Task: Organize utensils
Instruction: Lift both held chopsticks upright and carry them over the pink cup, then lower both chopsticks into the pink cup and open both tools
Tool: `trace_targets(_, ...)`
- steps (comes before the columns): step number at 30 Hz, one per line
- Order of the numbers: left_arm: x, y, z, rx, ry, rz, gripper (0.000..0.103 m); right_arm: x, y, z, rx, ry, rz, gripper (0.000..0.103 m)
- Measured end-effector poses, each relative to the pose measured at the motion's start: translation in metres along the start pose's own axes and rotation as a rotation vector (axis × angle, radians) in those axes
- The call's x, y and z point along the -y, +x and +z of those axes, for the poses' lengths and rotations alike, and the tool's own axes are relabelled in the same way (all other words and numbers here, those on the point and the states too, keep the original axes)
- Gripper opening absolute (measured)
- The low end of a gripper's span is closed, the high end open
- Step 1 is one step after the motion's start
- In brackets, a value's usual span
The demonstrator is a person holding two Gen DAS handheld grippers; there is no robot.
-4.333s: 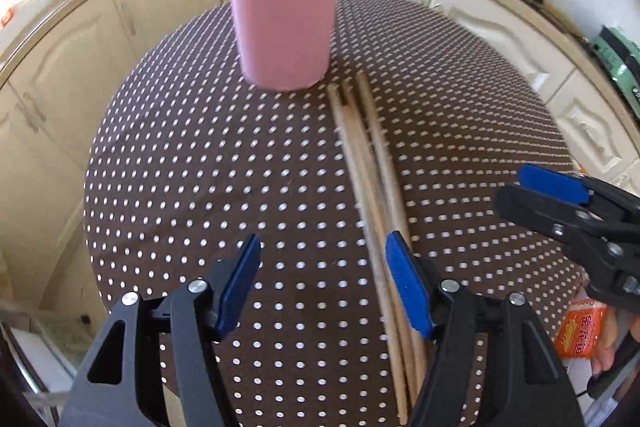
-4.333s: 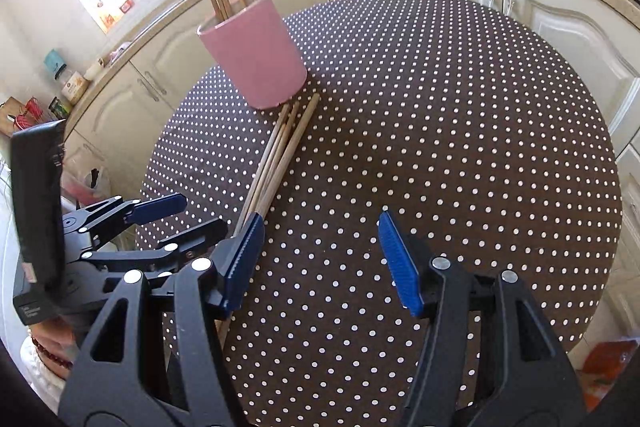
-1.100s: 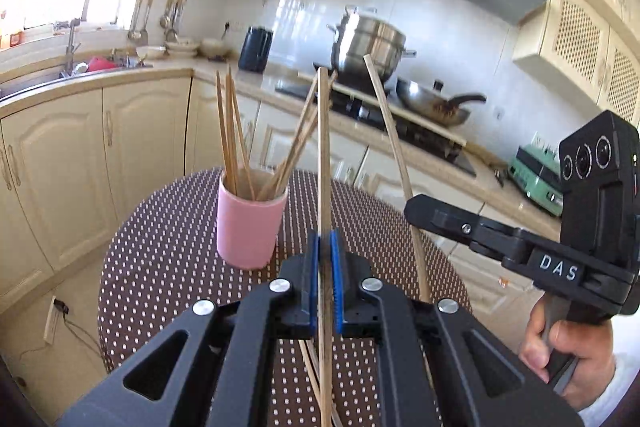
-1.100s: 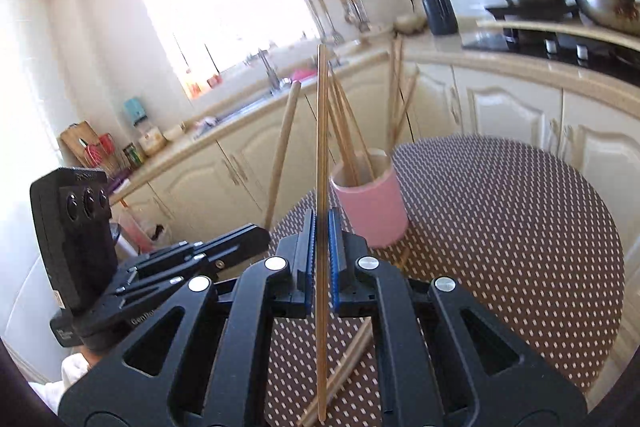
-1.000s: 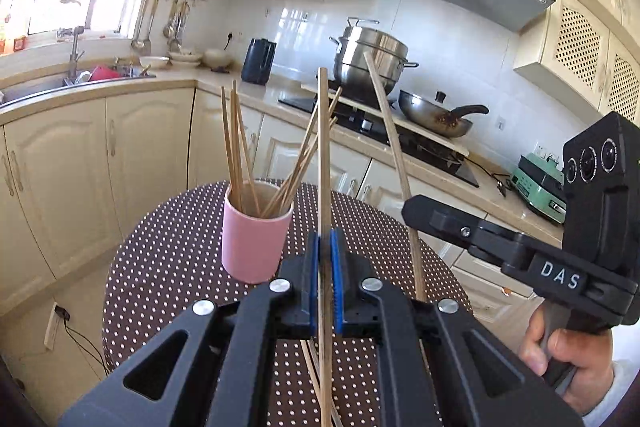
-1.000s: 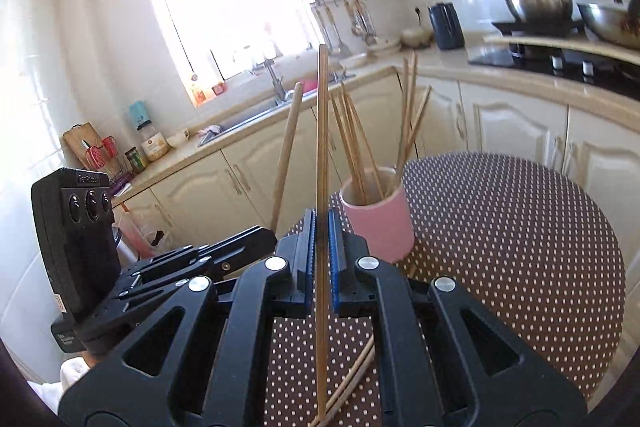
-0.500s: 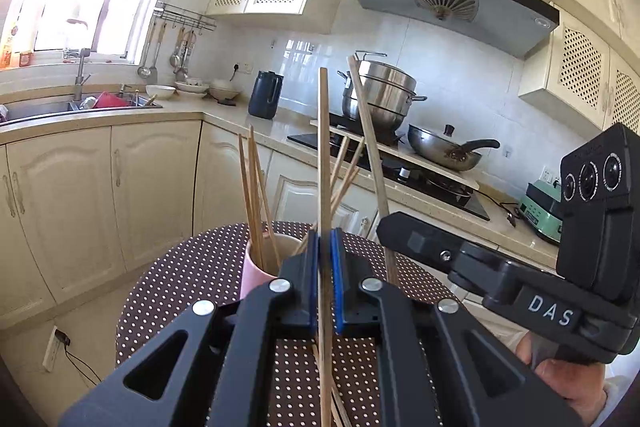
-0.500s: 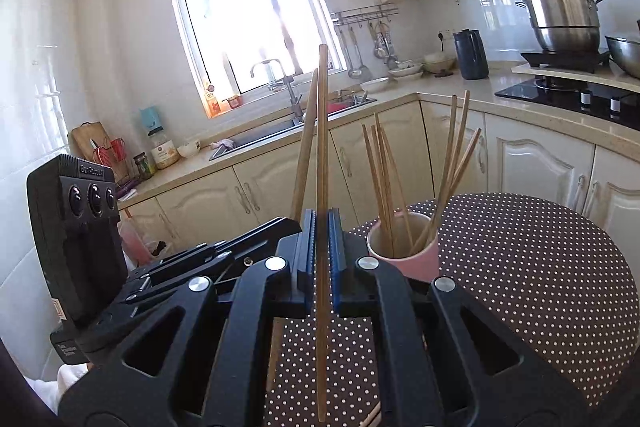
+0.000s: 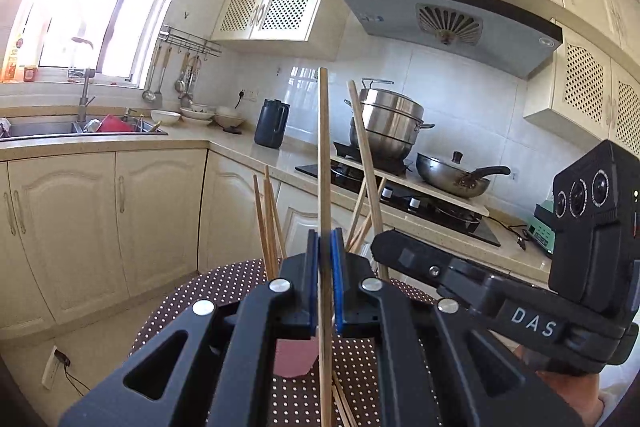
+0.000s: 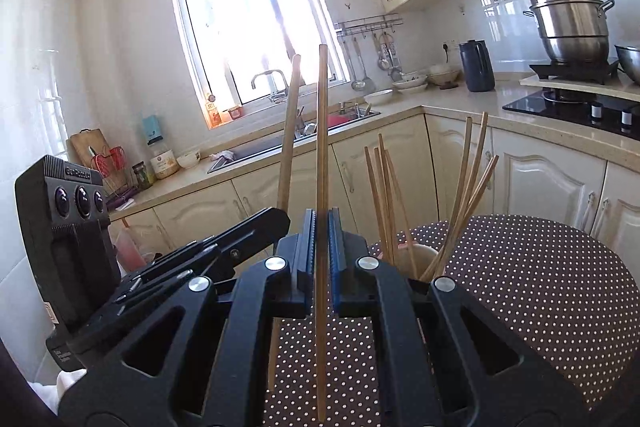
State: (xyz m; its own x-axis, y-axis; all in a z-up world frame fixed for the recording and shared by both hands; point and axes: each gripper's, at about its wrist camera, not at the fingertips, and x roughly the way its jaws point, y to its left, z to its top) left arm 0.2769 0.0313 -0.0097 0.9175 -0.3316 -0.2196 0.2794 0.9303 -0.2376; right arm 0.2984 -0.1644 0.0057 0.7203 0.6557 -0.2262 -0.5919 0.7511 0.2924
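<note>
Chopsticks up on both sides! Left wrist view: left gripper (image 9: 325, 279) is clamped on an upright chopstick (image 9: 323, 155), held vertical, I reckon, to drop tip-first into the pink cup (image 9: 290, 357), now hidden low behind the fingers rather than ahead. Right wrist view: right gripper (image 10: 321, 259) pinches its own chopstick (image 10: 322, 147) upright too, cup (image 10: 420, 259) beyond on the dotted table (image 10: 540, 287), well inside its edge; the camera sits higher than moments ago.

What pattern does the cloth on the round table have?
Dark brown tablecloth with small white polka dots, clearest in the right wrist view.
</note>
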Motion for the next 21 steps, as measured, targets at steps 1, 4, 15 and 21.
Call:
trace_targets(1, -0.001, 0.002, 0.001, 0.005, 0.000, 0.004, 0.006, 0.000, 0.002, 0.000, 0.004, -0.002, 0.002, 0.007)
trace_targets(4, -0.005, 0.008, 0.005, 0.021, -0.001, 0.010, 0.006, 0.002, 0.007, 0.003, 0.015, -0.006, 0.006, 0.007)
trace_targets(15, -0.017, 0.032, 0.013, 0.065, -0.010, 0.022, 0.006, 0.016, 0.024, 0.010, 0.059, -0.001, 0.000, 0.007)
trace_targets(21, -0.028, 0.045, 0.014, 0.092, -0.024, 0.027, 0.006, 0.024, 0.034, 0.013, 0.092, -0.005, -0.012, 0.007)
